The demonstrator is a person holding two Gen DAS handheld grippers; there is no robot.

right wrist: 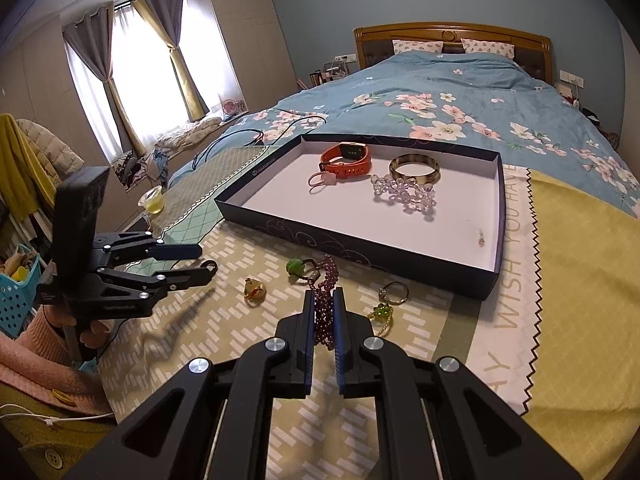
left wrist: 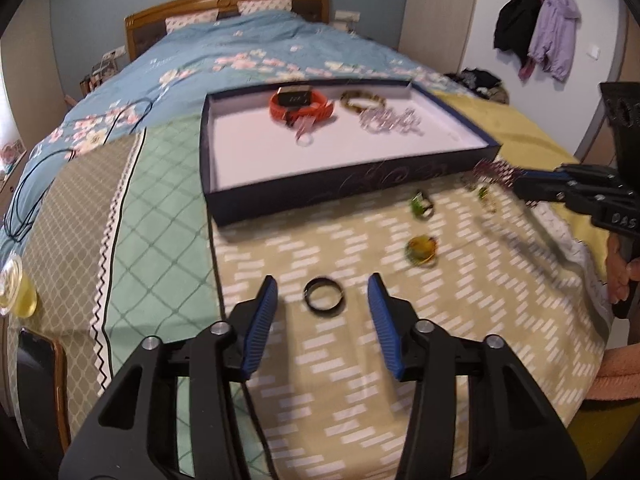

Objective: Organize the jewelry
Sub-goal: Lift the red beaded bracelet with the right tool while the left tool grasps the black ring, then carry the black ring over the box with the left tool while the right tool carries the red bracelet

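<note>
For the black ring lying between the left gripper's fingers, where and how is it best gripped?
The black ring lies flat on the cloth, centred between the open left gripper. Probably best to come straight down and close across its outer rim on opposite sides: the band is low, so the fingers must nearly touch the cloth.

Purple bead strand (right wrist: 325, 300) hangs pinched above loose rings (right wrist: 394, 293); watch (right wrist: 345, 159), bangle (right wrist: 414, 168) lie in tray (right wrist: 360, 236)

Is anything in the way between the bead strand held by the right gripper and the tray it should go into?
Only the tray near wall, which the purple bead strand in the right gripper must be lifted over. A green ring lies on the bedspread beside the strand. The tray floor just beyond the wall looks bare.
</note>
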